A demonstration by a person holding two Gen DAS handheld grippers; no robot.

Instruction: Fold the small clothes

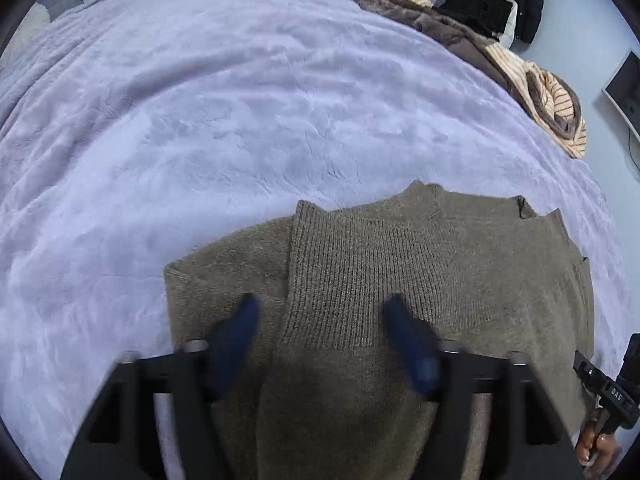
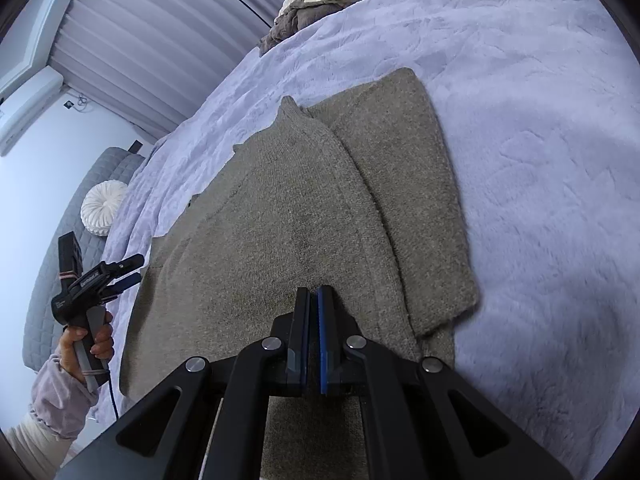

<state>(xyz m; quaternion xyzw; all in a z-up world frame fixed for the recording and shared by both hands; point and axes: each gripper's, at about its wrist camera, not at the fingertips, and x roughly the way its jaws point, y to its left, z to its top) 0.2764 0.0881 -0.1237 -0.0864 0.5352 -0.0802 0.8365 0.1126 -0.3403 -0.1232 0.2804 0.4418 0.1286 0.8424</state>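
An olive-brown knit sweater (image 1: pixel 400 264) lies flat on a lavender plush blanket (image 1: pixel 200 120), with one sleeve folded in over its body (image 2: pixel 412 200). My left gripper (image 1: pixel 322 312) hangs over the sweater's near half. Its blue fingers (image 1: pixel 240 328) are blurred and stand apart, open, with only flat knit beneath them. In the right wrist view the same left gripper (image 2: pixel 134 270) is off the sweater's left edge, held by a hand (image 2: pixel 92 344). My right gripper (image 2: pixel 314 292) is shut just above the sweater's middle, and no cloth shows between its pads.
A heap of striped and brown clothes (image 1: pixel 540 92) lies at the blanket's far right edge, with a black garment (image 1: pixel 500 0) behind it. A screen (image 1: pixel 624 84) stands at the right. A round white cushion (image 2: pixel 104 208) rests on a grey quilted seat, and pleated curtains (image 2: pixel 160 40) hang behind.
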